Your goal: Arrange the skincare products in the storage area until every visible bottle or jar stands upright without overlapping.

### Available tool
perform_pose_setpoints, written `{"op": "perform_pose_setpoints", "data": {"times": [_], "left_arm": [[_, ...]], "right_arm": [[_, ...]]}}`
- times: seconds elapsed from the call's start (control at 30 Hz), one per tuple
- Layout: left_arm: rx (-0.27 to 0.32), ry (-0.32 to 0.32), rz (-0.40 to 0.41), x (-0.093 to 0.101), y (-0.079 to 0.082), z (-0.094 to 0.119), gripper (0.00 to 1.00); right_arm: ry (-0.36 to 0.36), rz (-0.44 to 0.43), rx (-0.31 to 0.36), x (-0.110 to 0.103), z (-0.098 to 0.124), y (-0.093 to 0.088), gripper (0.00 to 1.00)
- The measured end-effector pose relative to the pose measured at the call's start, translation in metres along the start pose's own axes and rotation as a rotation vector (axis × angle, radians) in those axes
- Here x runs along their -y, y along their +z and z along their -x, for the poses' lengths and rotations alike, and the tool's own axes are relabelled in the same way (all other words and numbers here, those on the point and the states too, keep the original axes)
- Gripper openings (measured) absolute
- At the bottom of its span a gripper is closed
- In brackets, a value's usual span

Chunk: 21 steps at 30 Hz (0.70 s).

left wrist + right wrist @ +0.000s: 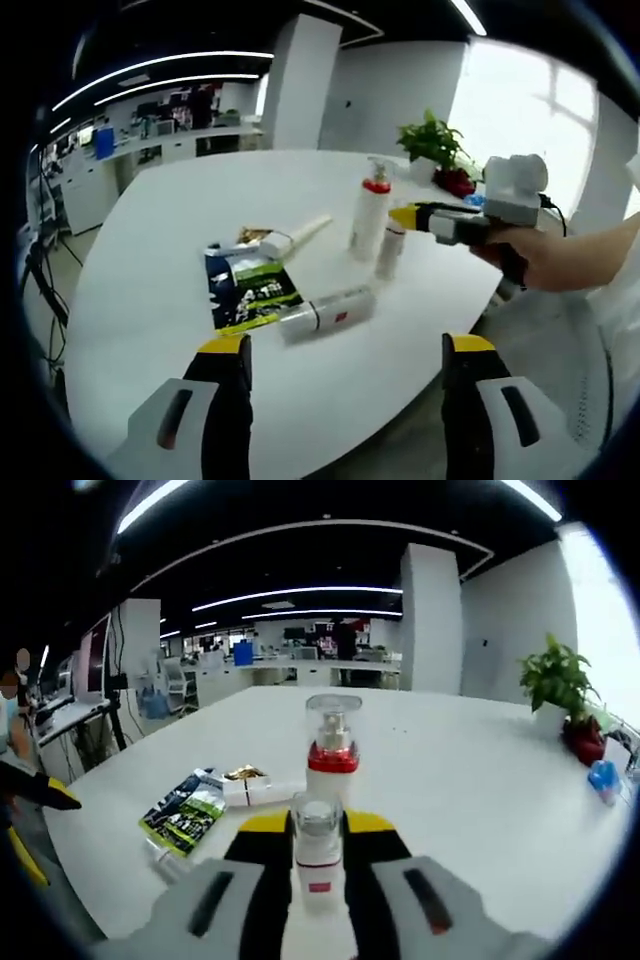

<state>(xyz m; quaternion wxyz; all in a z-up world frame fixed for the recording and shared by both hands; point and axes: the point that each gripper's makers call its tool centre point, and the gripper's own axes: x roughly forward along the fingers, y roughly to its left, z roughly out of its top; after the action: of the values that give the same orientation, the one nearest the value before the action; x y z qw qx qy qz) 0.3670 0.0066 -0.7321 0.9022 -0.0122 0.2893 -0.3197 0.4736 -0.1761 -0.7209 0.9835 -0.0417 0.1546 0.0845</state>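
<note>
A small clear-capped bottle [318, 865] stands upright between the right gripper [318, 852]'s fingers, which close against its sides on the white desk [470, 780]. Just behind it stands a taller pump bottle [332, 742] with a red collar. The left gripper [346, 352] hovers with fingers spread wide, empty, above a white tube [326, 313] lying on its side beside a green-and-black packet [245, 288]. Another tube [297, 236] lies beyond.
</note>
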Motion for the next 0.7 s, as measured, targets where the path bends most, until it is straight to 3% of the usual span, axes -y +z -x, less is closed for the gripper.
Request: {"op": "perform_pose_setpoints", "data": {"times": [0.17,0.53,0.7], "left_arm": [[0.001,0.001,-0.001,0.001,0.001,0.001,0.74],[-0.002,-0.002,-0.005,0.001,0.000,0.000,0.74],[-0.003,-0.007,-0.006,0.002,-0.001,0.000,0.74]], "right_arm": [[0.007,0.042,-0.023,-0.008,0.001,-0.001,0.18],[-0.040,-0.049,-0.042,0.003,0.006,-0.005,0.19],[-0.049,-0.060,-0.083,0.001,0.006,-0.018,0.20]]}}
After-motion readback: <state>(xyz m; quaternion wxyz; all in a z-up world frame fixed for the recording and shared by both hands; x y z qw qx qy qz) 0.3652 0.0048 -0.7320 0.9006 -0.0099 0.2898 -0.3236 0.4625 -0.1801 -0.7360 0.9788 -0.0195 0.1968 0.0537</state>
